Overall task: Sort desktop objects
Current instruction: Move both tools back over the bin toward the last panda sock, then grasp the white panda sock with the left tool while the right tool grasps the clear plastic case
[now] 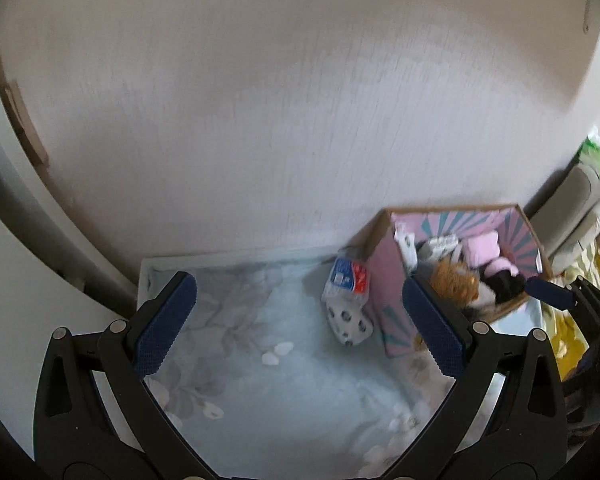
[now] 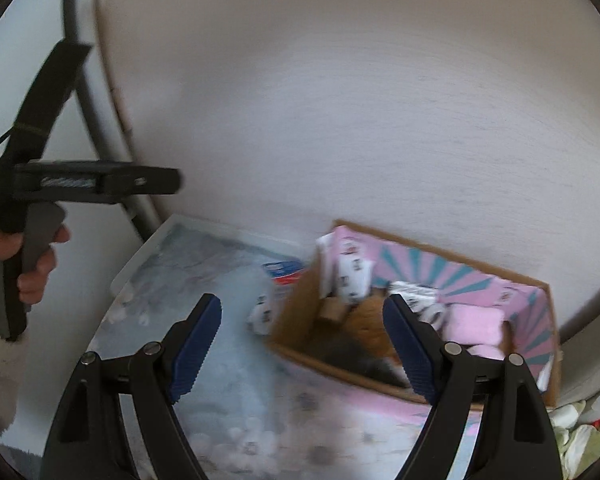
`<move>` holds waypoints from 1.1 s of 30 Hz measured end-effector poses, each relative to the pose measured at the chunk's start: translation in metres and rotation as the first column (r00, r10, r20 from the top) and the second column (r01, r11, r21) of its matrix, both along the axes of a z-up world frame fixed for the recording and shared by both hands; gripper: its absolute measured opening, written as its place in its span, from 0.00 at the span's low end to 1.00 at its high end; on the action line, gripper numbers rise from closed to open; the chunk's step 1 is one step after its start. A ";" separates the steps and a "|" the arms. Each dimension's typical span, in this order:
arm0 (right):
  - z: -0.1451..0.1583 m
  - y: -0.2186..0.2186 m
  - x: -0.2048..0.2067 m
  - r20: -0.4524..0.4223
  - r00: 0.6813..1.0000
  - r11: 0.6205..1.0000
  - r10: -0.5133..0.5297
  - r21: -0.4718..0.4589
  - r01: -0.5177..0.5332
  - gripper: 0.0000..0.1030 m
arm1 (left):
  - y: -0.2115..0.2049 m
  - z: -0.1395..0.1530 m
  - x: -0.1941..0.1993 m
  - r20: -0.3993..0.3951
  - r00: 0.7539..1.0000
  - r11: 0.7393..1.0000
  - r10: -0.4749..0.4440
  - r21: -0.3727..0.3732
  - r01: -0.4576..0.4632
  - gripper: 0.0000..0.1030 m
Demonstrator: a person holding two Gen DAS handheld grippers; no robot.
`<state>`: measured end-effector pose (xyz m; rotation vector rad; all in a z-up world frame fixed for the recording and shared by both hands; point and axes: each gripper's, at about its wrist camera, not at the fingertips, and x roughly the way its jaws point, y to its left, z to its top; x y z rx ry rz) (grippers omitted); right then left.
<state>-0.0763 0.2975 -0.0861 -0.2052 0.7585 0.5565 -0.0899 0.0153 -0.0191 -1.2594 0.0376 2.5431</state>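
Roughly, both views blurred. Left wrist view, left to right: pale floral-print tabletop [image 1: 236,320] below a white wall. Left gripper [image 1: 300,324], black frame with blue ribbed pads, jaws spread wide, nothing between them, released. Right of centre a clear plastic-wrapped pack with a blue-and-red label [image 1: 348,300] lies on the tabletop, just beside the near-left wall of the pink-and-teal striped cardboard box [image 1: 392,280]. Box sits at the back right against the wall and holds a pink soft item [image 1: 482,246], a brown furry item [image 1: 456,282] and a black item [image 1: 504,282]; types not readable. Right gripper's blue pad [image 1: 550,292] enters at the far right, by the box's right corner.

Right wrist view, left to right: person's hand [image 2: 32,264] grips the left gripper's handle at the left edge. Right gripper [image 2: 304,344] jaws also wide apart, empty, released, hovering over the tabletop and the box's near edge. Box interior partly hidden by the right finger.
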 end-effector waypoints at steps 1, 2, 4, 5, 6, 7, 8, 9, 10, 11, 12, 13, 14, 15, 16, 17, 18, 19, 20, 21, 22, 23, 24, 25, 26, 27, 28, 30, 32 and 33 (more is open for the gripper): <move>-0.003 0.005 0.000 -0.009 1.000 1.000 0.007 -0.001 -0.007 0.78 | -0.001 -0.006 0.000 0.012 1.000 1.000 -0.016 -0.004 0.016 1.00; -0.004 0.009 0.000 -0.023 1.000 1.000 0.017 0.004 -0.017 0.78 | -0.003 -0.012 0.001 0.028 0.999 0.999 -0.039 -0.010 0.039 1.00; -0.001 0.018 0.007 -0.066 0.995 0.997 0.069 0.032 -0.067 0.78 | -0.004 -0.024 0.004 0.056 0.995 0.996 -0.082 -0.018 0.083 1.00; 0.002 0.021 0.012 -0.089 0.991 0.995 0.100 0.038 -0.097 0.78 | -0.004 -0.032 0.006 0.070 0.992 0.994 -0.103 -0.021 0.105 1.00; 0.004 0.026 0.020 -0.108 0.986 0.992 0.128 0.034 -0.125 0.78 | -0.003 -0.042 0.007 0.086 0.988 0.992 -0.124 -0.023 0.127 1.00; 0.007 0.032 0.030 -0.130 0.978 0.987 0.163 0.019 -0.162 0.78 | -0.003 -0.048 0.008 0.097 0.986 0.990 -0.138 -0.023 0.141 1.00; 0.009 0.038 0.039 -0.147 0.971 0.981 0.191 -0.001 -0.193 0.78 | -0.001 -0.057 0.009 0.110 0.982 0.987 -0.154 -0.019 0.157 1.00; 0.011 0.045 0.049 -0.166 0.961 0.974 0.220 -0.019 -0.226 0.78 | 0.002 -0.066 0.009 0.120 0.979 0.986 -0.166 -0.015 0.169 1.00; 0.012 0.053 0.060 -0.195 0.946 0.963 0.257 -0.034 -0.268 0.78 | 0.005 -0.075 0.009 0.128 0.976 0.984 -0.176 -0.011 0.179 1.00; 0.012 0.061 0.071 -0.219 0.933 0.951 0.287 -0.048 -0.304 0.78 | 0.009 -0.085 0.008 0.132 0.974 0.983 -0.183 -0.006 0.185 1.00; 0.011 0.070 0.080 -0.242 0.918 0.939 0.314 -0.062 -0.337 0.78 | 0.011 -0.092 0.008 0.131 0.974 0.983 -0.184 -0.002 0.186 1.00; 0.007 0.080 0.092 -0.278 0.898 0.924 0.341 -0.076 -0.375 0.78 | 0.014 -0.100 0.007 0.130 0.975 0.984 -0.178 0.004 0.179 1.00; 0.003 0.090 0.102 -0.298 0.887 0.912 0.353 -0.101 -0.397 0.78 | 0.017 -0.109 0.006 0.122 0.978 0.986 -0.166 0.017 0.166 1.00; -0.003 0.098 0.110 -0.306 0.883 0.903 0.355 -0.132 -0.409 0.78 | 0.019 -0.116 0.005 0.112 0.982 0.988 -0.151 0.028 0.149 1.00; -0.011 0.107 0.120 -0.320 0.877 0.892 0.357 -0.163 -0.423 0.78 | 0.021 -0.126 0.006 0.097 0.987 0.992 -0.127 0.042 0.123 1.00; -0.021 0.115 0.128 -0.338 0.874 0.885 0.350 -0.186 -0.427 0.78 | 0.021 -0.133 0.006 0.091 0.991 0.994 -0.099 0.055 0.094 0.99; -0.030 0.121 0.136 -0.355 0.872 0.881 0.338 -0.206 -0.426 0.78 | 0.019 -0.140 0.007 0.082 0.995 0.996 -0.063 0.073 0.057 0.99; -0.040 0.126 0.143 -0.372 0.868 0.879 0.330 -0.214 -0.426 0.78 | 0.017 -0.147 0.008 0.067 0.997 0.996 -0.031 0.085 0.025 0.99; -0.049 0.129 0.148 -0.378 0.871 0.880 0.314 -0.228 -0.416 0.77 | 0.016 -0.154 0.011 0.057 0.998 0.995 -0.005 0.098 -0.001 0.99; -0.057 0.132 0.151 -0.383 0.875 0.879 0.296 -0.248 -0.407 0.77 | 0.016 -0.159 0.013 0.052 0.999 0.993 0.005 0.115 -0.011 0.99; -0.067 0.133 0.153 -0.394 0.873 0.874 0.286 -0.266 -0.406 0.77 | 0.015 -0.163 0.016 0.039 0.999 0.991 0.019 0.131 -0.024 0.99; -0.074 0.133 0.153 -0.402 0.870 0.870 0.285 -0.272 -0.411 0.77 | 0.015 -0.166 0.019 0.022 0.999 0.989 0.033 0.146 -0.036 0.99; -0.078 0.134 0.153 -0.407 0.867 0.866 0.287 -0.276 -0.416 0.77 | 0.015 -0.168 0.021 0.014 0.999 0.987 0.033 0.159 -0.035 0.99; -0.084 0.138 0.153 -0.419 0.861 0.856 0.289 -0.288 -0.428 0.77 | 0.017 -0.170 0.022 0.007 0.999 0.985 0.036 0.166 -0.037 0.99; -0.087 0.141 0.153 -0.427 0.855 0.845 0.293 -0.303 -0.441 0.76 | 0.019 -0.172 0.021 0.007 0.999 0.985 0.041 0.166 -0.041 0.99; -0.091 0.145 0.154 -0.435 0.849 0.831 0.300 -0.318 -0.456 0.76 | 0.021 -0.175 0.020 0.009 0.999 0.985 0.045 0.168 -0.046 0.99; -0.097 0.149 0.155 -0.451 0.839 0.814 0.304 -0.335 -0.474 0.75 | 0.023 -0.177 0.019 0.008 0.998 0.984 0.057 0.170 -0.057 0.99; -0.108 0.156 0.157 -0.476 0.830 0.786 0.290 -0.377 -0.491 0.74 | 0.024 -0.181 0.017 0.007 0.997 0.981 0.076 0.179 -0.076 0.98; -0.121 0.161 0.161 -0.500 0.826 0.772 0.261 -0.406 -0.489 0.71 | 0.025 -0.184 0.016 0.007 0.995 0.976 0.096 0.198 -0.095 0.97; -0.125 0.165 0.163 -0.509 0.823 0.770 0.251 -0.410 -0.489 0.70 | 0.027 -0.185 0.016 0.005 0.995 0.974 0.096 0.208 -0.094 0.95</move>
